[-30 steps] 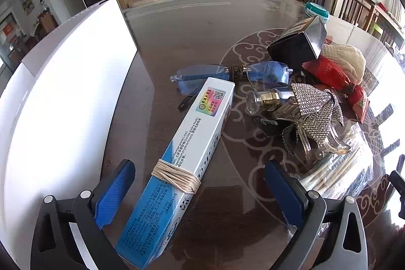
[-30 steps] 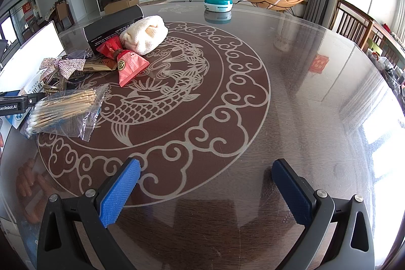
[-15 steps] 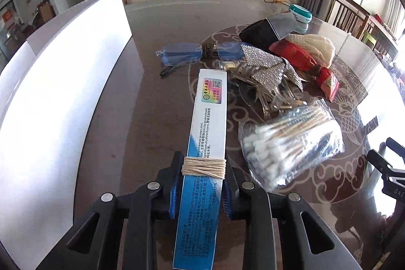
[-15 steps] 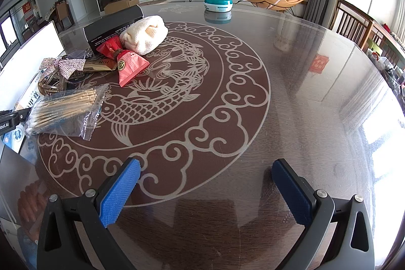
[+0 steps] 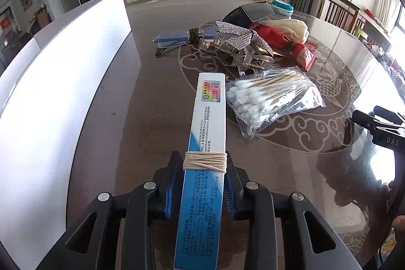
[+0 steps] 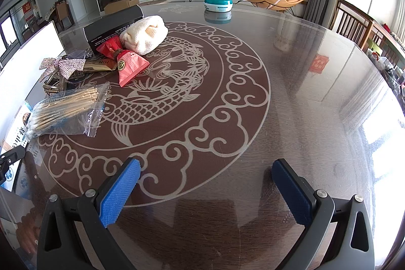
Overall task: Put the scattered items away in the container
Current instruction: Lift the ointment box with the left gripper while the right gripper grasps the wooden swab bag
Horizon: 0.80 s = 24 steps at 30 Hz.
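My left gripper (image 5: 202, 184) is shut on a long blue and white box (image 5: 208, 128) bound with string and holds it lifted above the table. The white container (image 5: 63, 82) stands to its left. A bag of cotton swabs (image 5: 268, 98) lies just right of the box; it also shows in the right wrist view (image 6: 65, 110). Behind it lie a sequin bow (image 5: 240, 38), blue glasses (image 5: 174, 38), a red pouch (image 6: 129, 62), a cream cloth (image 6: 145, 36) and a black box (image 6: 114, 27). My right gripper (image 6: 205, 189) is open and empty over the table.
The round glass table (image 6: 303, 92) has a fish pattern. A teal round tin (image 6: 218, 3) sits at its far edge. Wooden chairs (image 6: 354, 22) stand at the right. The right gripper's body (image 5: 379, 125) shows at the right of the left wrist view.
My left gripper closed on the blue and white box, then lifted it and drew back from the pile. The right gripper has not moved.
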{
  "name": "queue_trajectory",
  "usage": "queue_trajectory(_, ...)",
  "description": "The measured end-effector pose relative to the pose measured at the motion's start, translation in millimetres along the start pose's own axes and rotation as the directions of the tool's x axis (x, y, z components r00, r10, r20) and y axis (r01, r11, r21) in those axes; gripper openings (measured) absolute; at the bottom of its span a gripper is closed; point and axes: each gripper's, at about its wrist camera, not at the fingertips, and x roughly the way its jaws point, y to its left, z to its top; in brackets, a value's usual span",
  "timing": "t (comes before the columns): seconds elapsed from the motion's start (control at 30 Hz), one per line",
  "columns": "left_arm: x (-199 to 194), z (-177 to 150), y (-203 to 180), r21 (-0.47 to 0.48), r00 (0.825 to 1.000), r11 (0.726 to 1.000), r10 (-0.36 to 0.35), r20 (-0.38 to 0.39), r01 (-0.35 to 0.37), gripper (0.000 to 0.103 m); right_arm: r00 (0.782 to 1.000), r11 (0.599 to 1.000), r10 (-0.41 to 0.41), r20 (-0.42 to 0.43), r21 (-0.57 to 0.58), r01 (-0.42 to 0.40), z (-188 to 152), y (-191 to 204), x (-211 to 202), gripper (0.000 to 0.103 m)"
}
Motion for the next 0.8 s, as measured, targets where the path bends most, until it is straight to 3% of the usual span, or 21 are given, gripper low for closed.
queue_trajectory(0.07,1,1,3,0.001,1.0,1.0,0.009,0.0,-0.009,0.063,1.0,1.0,0.0,0.0,0.0,0.0,0,0,0,0.103)
queue_trajectory(0.13,3,1,5,-0.002,1.0,1.0,0.015,0.008,-0.015,0.071,1.0,1.0,0.0,0.0,0.0,0.0,0,0,0,0.103)
queue_trajectory(0.57,9,-1,18,-0.041,0.999,0.999,0.01,0.031,-0.008,0.095,1.0,1.0,0.0,0.0,0.0,0.0,0,0,0,0.103)
queue_trajectory(0.8,13,0,19,-0.045,0.999,0.999,0.008,0.039,-0.006,0.097,1.0,1.0,0.0,0.0,0.0,0.0,0,0,0,0.103)
